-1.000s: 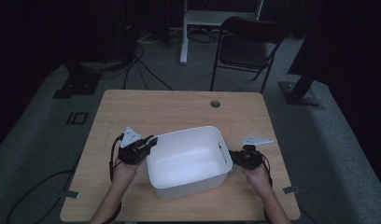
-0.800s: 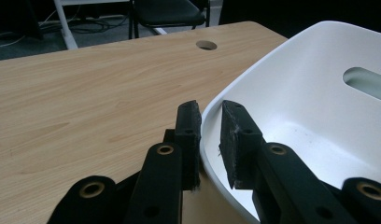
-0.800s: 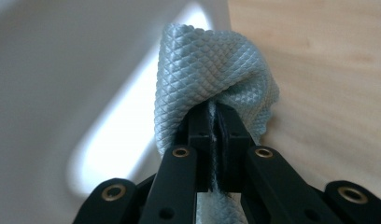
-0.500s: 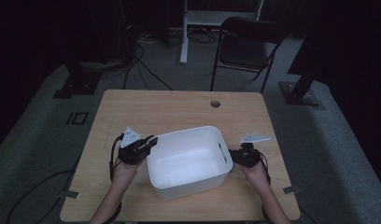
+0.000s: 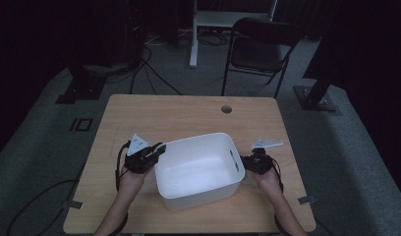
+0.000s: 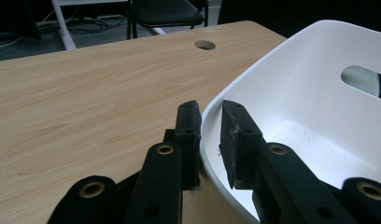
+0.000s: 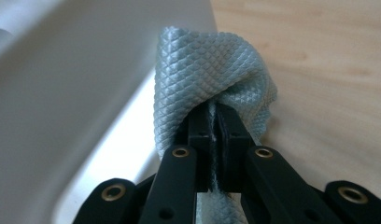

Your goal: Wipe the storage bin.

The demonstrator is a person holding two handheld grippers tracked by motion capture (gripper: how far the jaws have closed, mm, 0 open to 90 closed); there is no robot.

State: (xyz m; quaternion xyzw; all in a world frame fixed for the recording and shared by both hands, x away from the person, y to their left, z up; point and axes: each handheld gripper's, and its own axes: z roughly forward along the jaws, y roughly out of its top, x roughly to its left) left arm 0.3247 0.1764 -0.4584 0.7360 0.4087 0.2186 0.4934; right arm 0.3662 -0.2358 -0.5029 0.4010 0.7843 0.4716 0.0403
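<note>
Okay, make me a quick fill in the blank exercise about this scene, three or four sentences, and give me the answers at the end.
1. The left tongs straddle the rim of the white ____, one jaw inside and one outside.
2. The right tongs are shut on a pale blue ____ with a diamond weave.
3. The tub stands on a ____ table with a round hole near its far edge.
4. Beyond the table stands a dark folding ____.

Missing words: tub; cloth; wooden; chair

Glossy plastic tub [image 5: 198,169], waffle-textured cloth [image 7: 212,74]
</note>
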